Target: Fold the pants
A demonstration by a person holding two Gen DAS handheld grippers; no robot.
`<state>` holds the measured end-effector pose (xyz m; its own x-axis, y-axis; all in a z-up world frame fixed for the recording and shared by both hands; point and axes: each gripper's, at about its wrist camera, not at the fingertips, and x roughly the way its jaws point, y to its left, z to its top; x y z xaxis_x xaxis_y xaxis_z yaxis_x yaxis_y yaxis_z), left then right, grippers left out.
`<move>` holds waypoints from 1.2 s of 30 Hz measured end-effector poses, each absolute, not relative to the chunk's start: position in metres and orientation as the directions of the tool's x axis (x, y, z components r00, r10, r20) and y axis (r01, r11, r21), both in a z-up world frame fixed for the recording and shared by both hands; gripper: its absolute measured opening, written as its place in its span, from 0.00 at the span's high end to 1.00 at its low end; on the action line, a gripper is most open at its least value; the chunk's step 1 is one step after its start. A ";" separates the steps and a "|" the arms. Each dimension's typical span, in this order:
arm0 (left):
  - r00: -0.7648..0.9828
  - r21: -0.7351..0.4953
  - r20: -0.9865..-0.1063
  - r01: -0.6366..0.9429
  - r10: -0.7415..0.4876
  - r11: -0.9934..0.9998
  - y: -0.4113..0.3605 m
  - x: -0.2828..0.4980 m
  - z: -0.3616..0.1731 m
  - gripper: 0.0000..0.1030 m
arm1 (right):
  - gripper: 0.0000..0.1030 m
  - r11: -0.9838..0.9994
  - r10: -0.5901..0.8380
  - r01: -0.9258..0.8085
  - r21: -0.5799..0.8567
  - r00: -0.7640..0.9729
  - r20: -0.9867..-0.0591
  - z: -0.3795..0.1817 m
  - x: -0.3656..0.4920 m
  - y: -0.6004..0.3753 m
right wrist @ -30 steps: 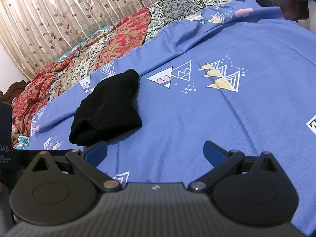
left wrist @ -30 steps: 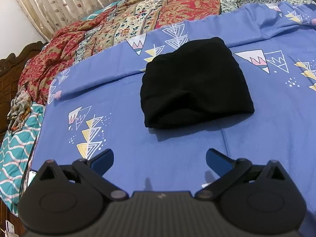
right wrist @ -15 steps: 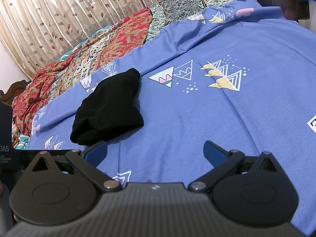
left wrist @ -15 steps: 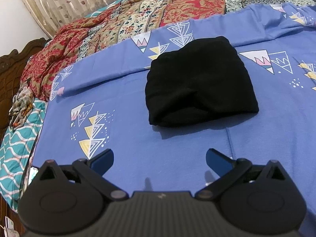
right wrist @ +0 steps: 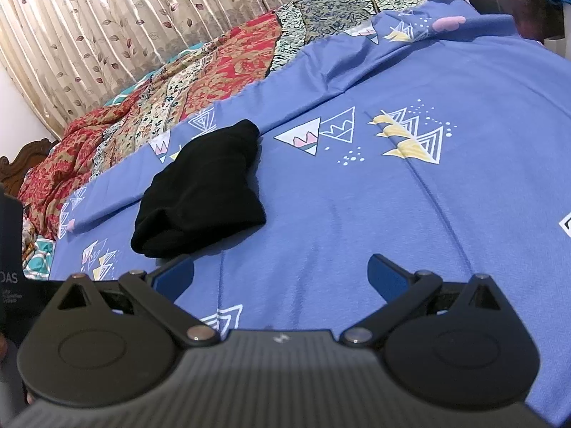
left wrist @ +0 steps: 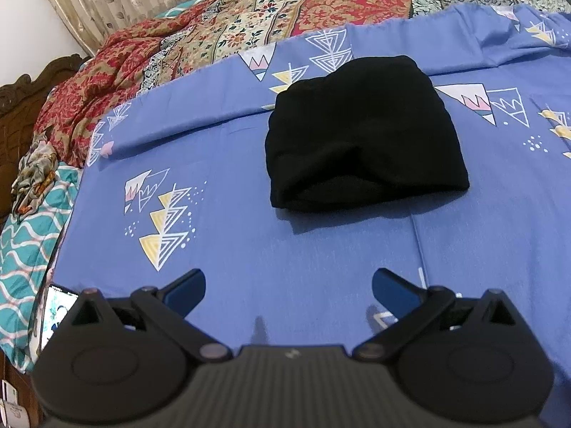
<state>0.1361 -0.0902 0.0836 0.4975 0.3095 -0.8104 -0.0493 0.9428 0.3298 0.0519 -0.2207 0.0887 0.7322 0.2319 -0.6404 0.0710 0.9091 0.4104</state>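
Note:
The black pants lie folded into a compact bundle on the blue patterned bedsheet. In the left wrist view they sit straight ahead of my left gripper, which is open and empty, well short of them. In the right wrist view the pants lie ahead and to the left of my right gripper, which is open and empty above the sheet.
A red and cream patterned quilt is bunched along the far side of the bed, with curtains behind. A phone lies at the bed's left edge near a teal sheet. A carved wooden headboard stands at left.
The left wrist view has shifted slightly, so the pants sit a little more to the right. The right gripper has barely moved. The pants lie unchanged.

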 end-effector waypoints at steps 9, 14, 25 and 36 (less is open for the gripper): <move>0.497 0.323 -0.813 -0.050 0.304 0.945 -0.088 0.134 0.085 0.00 | 0.00 0.911 0.237 0.062 0.407 0.730 -0.641 0.090 0.051 -0.216; 0.498 0.321 -0.813 -0.050 0.302 0.946 -0.088 0.134 0.085 0.00 | 0.00 0.911 0.236 0.064 0.408 0.730 -0.642 0.090 0.051 -0.216; 0.486 0.312 -0.823 -0.045 0.294 0.949 -0.088 0.134 0.083 0.00 | 0.00 0.910 0.237 0.065 0.408 0.726 -0.645 0.088 0.050 -0.214; 0.472 0.297 -0.834 -0.051 0.285 0.954 -0.084 0.134 0.079 0.00 | 0.00 0.912 0.239 0.061 0.405 0.723 -0.648 0.087 0.051 -0.213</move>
<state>0.1341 -0.0836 0.0789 0.4718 0.2849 -0.8344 -0.0507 0.9535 0.2969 0.0513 -0.2132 0.0868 0.7233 0.2388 -0.6479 0.0613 0.9123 0.4048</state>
